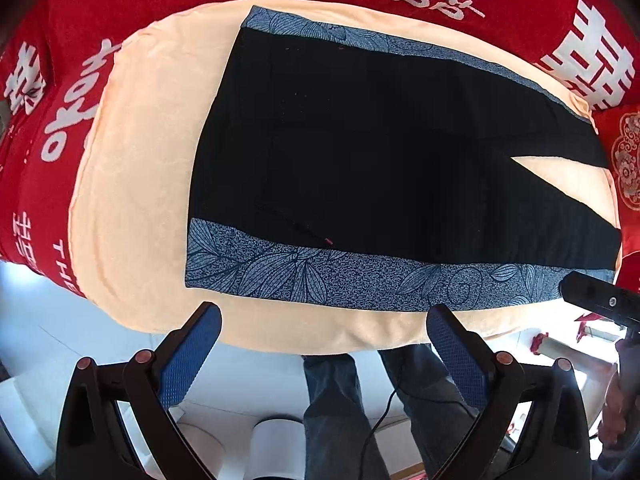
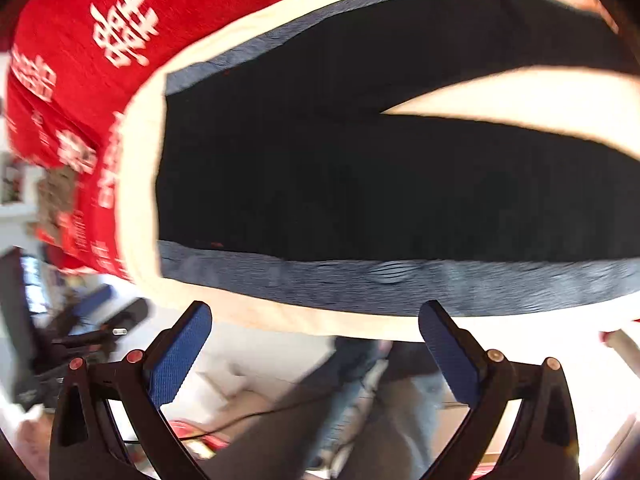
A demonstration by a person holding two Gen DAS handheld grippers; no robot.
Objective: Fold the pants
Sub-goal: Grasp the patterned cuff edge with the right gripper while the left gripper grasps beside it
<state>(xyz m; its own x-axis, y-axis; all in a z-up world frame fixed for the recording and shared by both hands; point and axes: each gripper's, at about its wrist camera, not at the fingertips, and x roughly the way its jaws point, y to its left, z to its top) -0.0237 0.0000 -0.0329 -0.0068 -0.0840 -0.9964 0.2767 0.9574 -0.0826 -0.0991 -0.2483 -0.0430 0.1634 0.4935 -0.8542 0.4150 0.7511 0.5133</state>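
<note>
Fingers [image 1: 188, 354] spread on both grippers, nothing held; pants [image 1: 380, 152] flat; red cloth [image 1: 120, 4] w/ 囍 print.

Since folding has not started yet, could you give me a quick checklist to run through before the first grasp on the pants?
1. Pants lie flat, legs apart: ok.
2. Left gripper open and empty: ok.
3. Right gripper open and empty: ok.
4. Both grippers off the cloth, at the near edge of the cream blanket: ok.
5. Patterned side stripe unwrinkled along the near edge: ok.
6. Leg hems straight: cannot tell, they run out of view.
</note>
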